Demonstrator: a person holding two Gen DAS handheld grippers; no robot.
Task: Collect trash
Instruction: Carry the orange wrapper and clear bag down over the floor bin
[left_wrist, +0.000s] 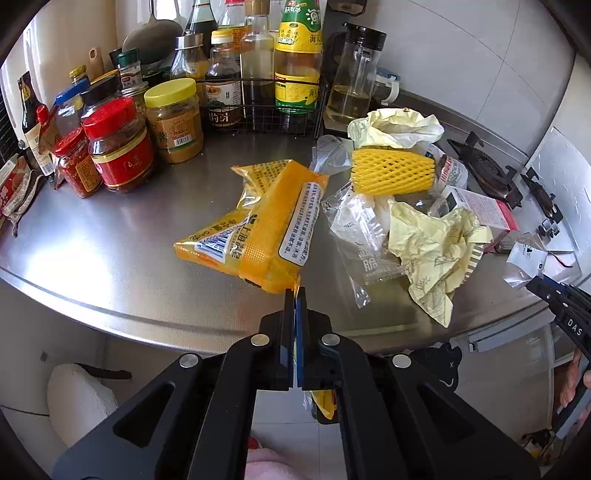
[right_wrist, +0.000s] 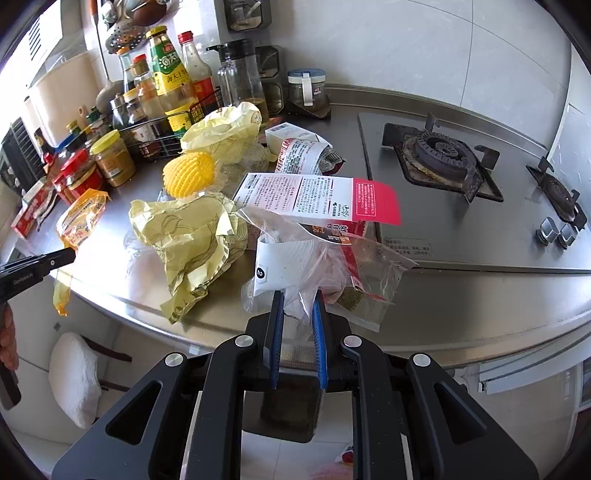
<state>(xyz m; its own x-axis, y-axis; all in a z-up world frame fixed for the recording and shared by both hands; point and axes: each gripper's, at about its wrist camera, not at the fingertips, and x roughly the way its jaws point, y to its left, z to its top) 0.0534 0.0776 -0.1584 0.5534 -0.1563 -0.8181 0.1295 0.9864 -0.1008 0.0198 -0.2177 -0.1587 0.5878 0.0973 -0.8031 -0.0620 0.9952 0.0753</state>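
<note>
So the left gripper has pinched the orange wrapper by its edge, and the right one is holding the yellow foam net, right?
Not quite. In the right wrist view the right gripper is shut on a clear plastic bag, while the yellow foam net lies untouched on the counter. The left gripper does pinch the orange wrapper.

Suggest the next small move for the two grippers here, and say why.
Probably lift both clear of the counter and carry them to a bin, which is not in view. The left gripper is shut on the orange wrapper at its near corner, and the right gripper is pinching the clear plastic bag, so both pieces look secured.
</note>
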